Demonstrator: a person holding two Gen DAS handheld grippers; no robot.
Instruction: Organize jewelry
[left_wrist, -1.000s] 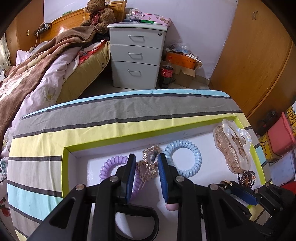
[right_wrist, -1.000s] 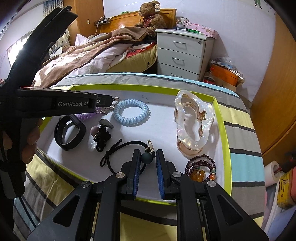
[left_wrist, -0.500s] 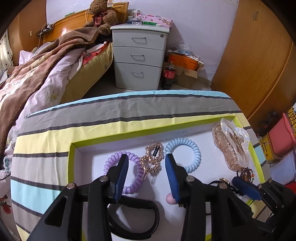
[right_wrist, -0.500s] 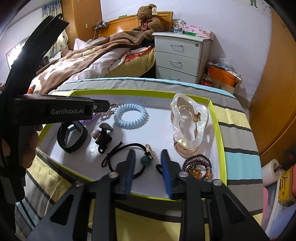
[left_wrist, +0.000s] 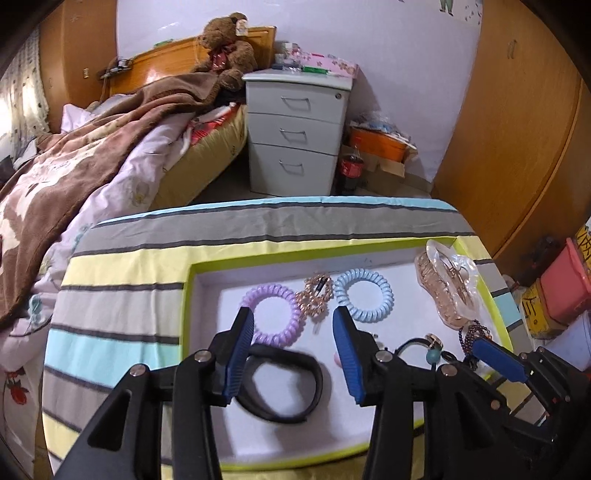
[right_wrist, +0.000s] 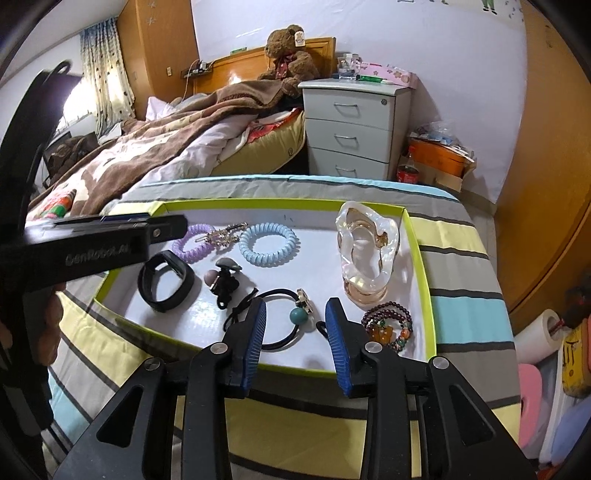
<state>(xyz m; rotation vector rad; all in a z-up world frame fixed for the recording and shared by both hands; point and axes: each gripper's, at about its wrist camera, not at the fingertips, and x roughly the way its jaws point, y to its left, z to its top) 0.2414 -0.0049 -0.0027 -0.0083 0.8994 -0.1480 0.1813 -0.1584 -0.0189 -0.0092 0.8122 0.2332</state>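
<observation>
- The left gripper (left_wrist: 293, 334) has its jaws wide apart and holds nothing. It hangs above the white tray (right_wrist: 421, 243), with the purple coil tie (left_wrist: 271, 314) at its 11 o'clock and the gold hair clip (left_wrist: 317, 298) near its 12 o'clock.
- The right gripper (right_wrist: 295, 325) is also wide open and empty. The black hair tie with teal bead (right_wrist: 298, 315) lies on the tray floor between its two fingers, and I cannot tell if they touch it.
- All the jewelry is inside the tray, which rests on the striped cloth (right_wrist: 461, 258).
- In the right wrist view, the blue coil tie (right_wrist: 267, 244) lies at 12 o'clock from the tray centre, just beside the gold clip, and the purple tie is at 11 o'clock.
- The black band (right_wrist: 165, 282) is at 9 o'clock; the small black clip (right_wrist: 225, 282) is just beside it.
- The clear claw clip (right_wrist: 365, 251) stands at 2 o'clock, and the bead bracelet (right_wrist: 389, 323) lies at 4 o'clock, near the tray rim.
- My judgement: the task looks nearly complete, because the pieces lie separated, none on another except the gold clip touching the purple tie.
- What remains, perhaps, is small tidying, or only to take both tools away.
</observation>
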